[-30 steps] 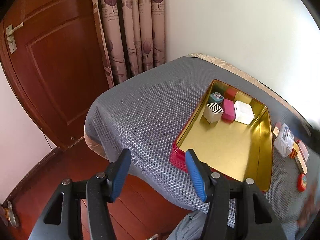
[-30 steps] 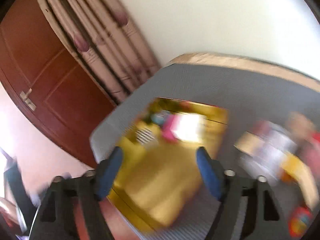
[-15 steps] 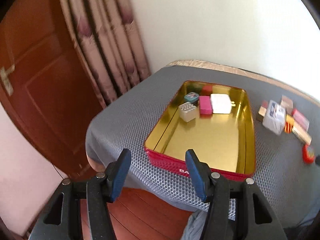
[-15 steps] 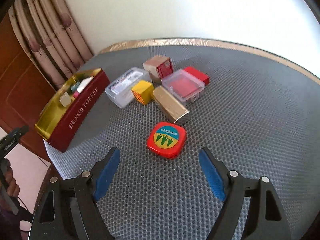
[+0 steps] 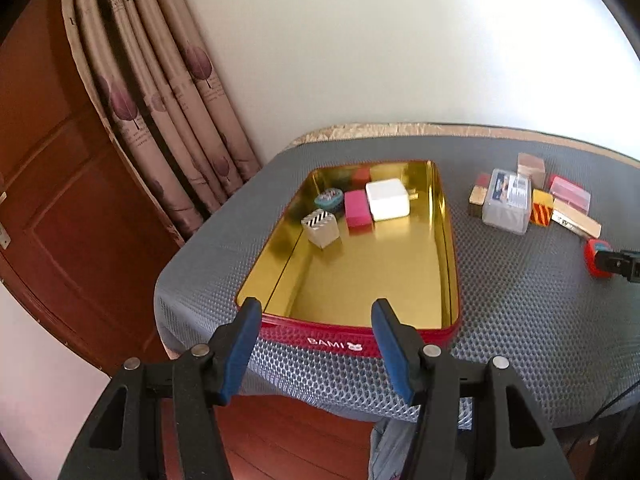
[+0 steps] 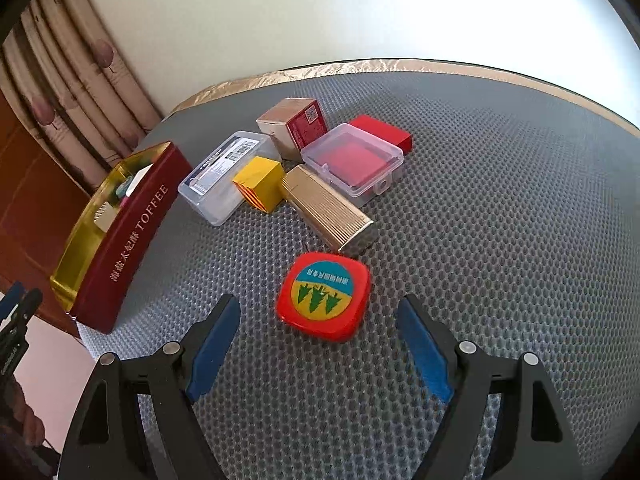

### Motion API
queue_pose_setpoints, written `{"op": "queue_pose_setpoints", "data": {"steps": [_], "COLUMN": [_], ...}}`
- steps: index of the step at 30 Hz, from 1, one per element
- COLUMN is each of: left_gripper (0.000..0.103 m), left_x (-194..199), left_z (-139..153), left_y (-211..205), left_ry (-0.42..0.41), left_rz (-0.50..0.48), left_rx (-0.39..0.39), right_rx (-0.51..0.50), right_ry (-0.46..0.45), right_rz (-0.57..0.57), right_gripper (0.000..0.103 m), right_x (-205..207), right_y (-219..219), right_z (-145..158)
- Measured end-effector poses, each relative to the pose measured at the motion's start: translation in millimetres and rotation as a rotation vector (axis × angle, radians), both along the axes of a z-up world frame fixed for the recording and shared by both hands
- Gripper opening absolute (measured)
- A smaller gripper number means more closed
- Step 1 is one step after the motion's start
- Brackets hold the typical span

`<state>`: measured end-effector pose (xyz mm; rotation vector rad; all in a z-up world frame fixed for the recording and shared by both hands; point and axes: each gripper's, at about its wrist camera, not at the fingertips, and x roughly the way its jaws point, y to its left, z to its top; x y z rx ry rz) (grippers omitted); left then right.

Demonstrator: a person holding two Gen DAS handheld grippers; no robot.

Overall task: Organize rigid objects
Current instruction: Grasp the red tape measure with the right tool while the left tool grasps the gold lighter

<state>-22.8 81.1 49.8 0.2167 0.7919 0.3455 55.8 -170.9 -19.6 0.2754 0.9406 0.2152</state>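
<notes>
From the left wrist, the left gripper (image 5: 316, 322) hung with its blue-padded jaws spread and nothing between them, aimed at the near short wall of the red toffee tin (image 5: 450, 240). The tin lay open on the grey mesh-covered table (image 5: 520, 300), its gold floor mostly bare. At its far end sat a white block (image 5: 387, 199), a pink block (image 5: 357, 208), a striped cube (image 5: 321, 227) and a small teal piece (image 5: 329, 199), packed close, apparently to leave room for what remained. To the right, well apart from the tin, the unsorted boxes waited in a loose cluster around a clear lidded case (image 5: 506, 201). At the far right edge the red tape measure (image 5: 597, 257) showed, partly behind the tip of the other tool.

From the right wrist, the right gripper (image 6: 318, 326) stood with its jaws wide apart and empty, the tape measure lying flat on the mesh just ahead of and between the tips, not yet touched. It looked the likely next pick, being nearest and clear of the pile. Behind it a ribbed gold box (image 6: 328, 212) lay touching a yellow cube (image 6: 260, 188); a clear box with a red insert (image 6: 352, 160), a tan-and-red carton (image 6: 294, 130) and a red box (image 6: 384, 132) crowded the rear. The tin stood to the left, well apart from the cluster.
</notes>
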Motion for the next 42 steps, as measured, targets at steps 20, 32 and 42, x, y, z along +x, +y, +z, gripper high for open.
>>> {"op": "queue_pose_setpoints", "data": {"steps": [20, 32, 42], "left_gripper": [0.059, 0.059, 0.059], "left_x": [5.1, 132.8, 189.4], "left_z": [16.9, -21.5, -47.3], "left_y": [-49.7, -165.5, -206.4], "left_ry": [0.108, 0.425, 0.526], "left_rz": [-0.256, -0.304, -0.182], "left_rx": [-0.333, -0.756, -0.682], "right_rx": [-0.192, -0.171, -0.045], "right_ry": [-0.035, -0.044, -0.069], "right_rz": [-0.116, -0.261, -0.249], "right_gripper": [0.046, 0.045, 0.045], "right_x": [-18.9, -44.5, -51.5], "right_y": [-93.4, -174.1, -192.6], "right_z": [7.8, -24.2, -23.1]}}
